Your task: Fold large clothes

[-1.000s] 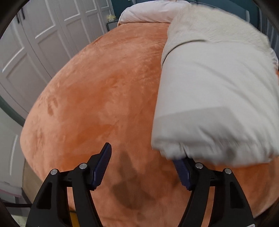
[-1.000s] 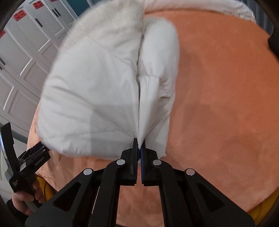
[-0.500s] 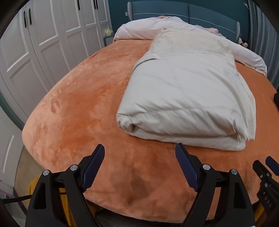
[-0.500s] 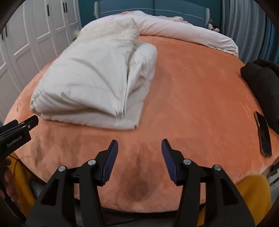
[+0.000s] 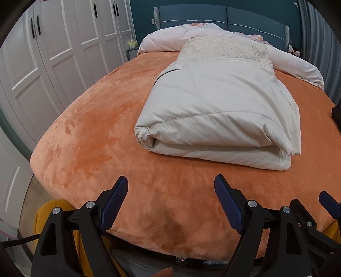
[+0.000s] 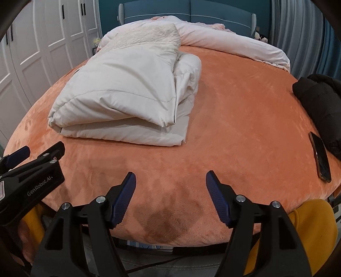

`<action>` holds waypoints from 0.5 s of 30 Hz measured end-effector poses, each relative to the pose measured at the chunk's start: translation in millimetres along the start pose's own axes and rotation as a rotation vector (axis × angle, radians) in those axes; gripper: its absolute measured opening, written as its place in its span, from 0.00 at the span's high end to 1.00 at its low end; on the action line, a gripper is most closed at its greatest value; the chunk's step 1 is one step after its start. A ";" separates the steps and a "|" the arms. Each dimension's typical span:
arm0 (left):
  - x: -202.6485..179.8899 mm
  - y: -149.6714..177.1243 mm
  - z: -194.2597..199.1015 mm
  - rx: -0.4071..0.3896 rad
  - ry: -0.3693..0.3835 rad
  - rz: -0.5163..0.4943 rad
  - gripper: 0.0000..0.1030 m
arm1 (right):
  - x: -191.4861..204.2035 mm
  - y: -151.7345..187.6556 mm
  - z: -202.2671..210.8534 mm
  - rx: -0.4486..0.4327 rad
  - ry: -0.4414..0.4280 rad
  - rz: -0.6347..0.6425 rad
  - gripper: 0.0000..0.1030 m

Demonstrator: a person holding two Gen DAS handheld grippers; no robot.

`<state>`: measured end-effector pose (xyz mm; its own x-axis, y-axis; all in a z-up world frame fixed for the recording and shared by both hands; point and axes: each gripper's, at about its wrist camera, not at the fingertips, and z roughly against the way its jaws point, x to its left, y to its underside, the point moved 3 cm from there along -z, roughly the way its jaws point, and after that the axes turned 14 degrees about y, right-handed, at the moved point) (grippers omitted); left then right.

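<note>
A large cream padded coat point(image 5: 217, 110) lies folded into a thick rectangle on the orange bed cover point(image 5: 89, 132), its fleecy lining showing at the far end. It also shows in the right wrist view point(image 6: 127, 95). My left gripper point(image 5: 170, 191) is open and empty, near the foot edge of the bed, well short of the coat. My right gripper point(image 6: 170, 189) is open and empty too, beside the left one. The left gripper's body point(image 6: 32, 170) shows at the left of the right wrist view.
A black garment point(image 6: 319, 106) and a phone point(image 6: 320, 157) lie at the bed's right edge. A pale rolled duvet point(image 5: 287, 61) lies along the blue headboard point(image 5: 213, 15). White wardrobe doors point(image 5: 53, 53) stand on the left.
The right gripper let go of the coat's folded edge and opened. Both grippers pulled back from the coat towards the foot of the bed. The coat now lies flat, folded.
</note>
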<state>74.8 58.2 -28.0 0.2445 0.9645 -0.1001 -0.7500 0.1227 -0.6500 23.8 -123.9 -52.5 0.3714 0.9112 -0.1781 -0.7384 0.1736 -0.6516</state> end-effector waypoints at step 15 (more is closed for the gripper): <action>-7.1 0.1 5.2 -0.009 -0.001 -0.014 0.21 | 7.2 1.1 15.9 -0.025 -0.014 0.024 0.35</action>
<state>69.9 52.6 -23.4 0.2537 0.9631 -0.0901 -0.7408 0.1335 -0.6583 16.7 -111.2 -42.8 0.3457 0.9202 -0.1839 -0.7327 0.1422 -0.6656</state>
